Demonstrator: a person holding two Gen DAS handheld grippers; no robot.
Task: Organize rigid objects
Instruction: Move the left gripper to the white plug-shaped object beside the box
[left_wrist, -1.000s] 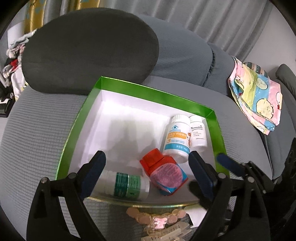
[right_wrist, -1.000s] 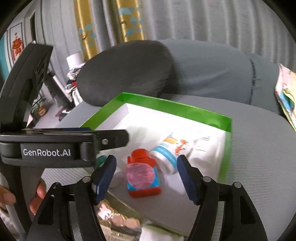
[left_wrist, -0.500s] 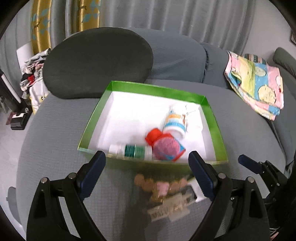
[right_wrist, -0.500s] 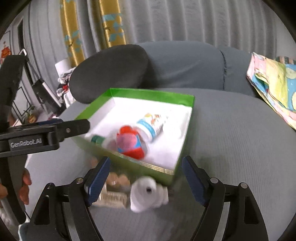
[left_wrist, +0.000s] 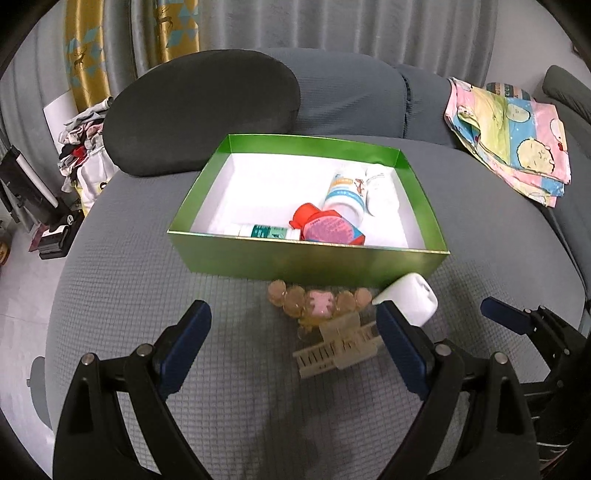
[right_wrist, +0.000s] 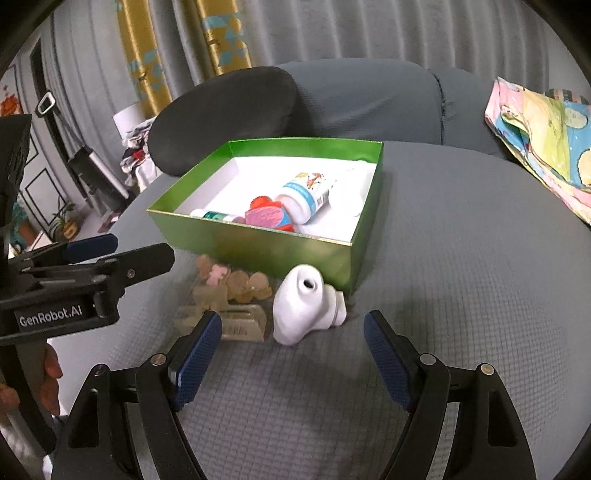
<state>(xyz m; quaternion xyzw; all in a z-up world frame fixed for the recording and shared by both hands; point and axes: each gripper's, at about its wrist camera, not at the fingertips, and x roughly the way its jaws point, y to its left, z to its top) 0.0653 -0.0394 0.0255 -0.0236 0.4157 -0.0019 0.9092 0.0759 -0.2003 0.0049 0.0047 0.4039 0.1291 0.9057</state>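
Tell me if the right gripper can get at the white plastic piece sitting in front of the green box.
Probably yes. The right gripper is open, with the white plastic piece just ahead between its fingers, lying outside the green box. The hair clip beside it sits close.

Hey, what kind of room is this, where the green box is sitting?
Most likely a home living room or bedroom. The green box sits on a grey upholstered sofa seat with a dark cushion behind it, pleated curtains hang at the back, and a cartoon-print cloth lies alongside.
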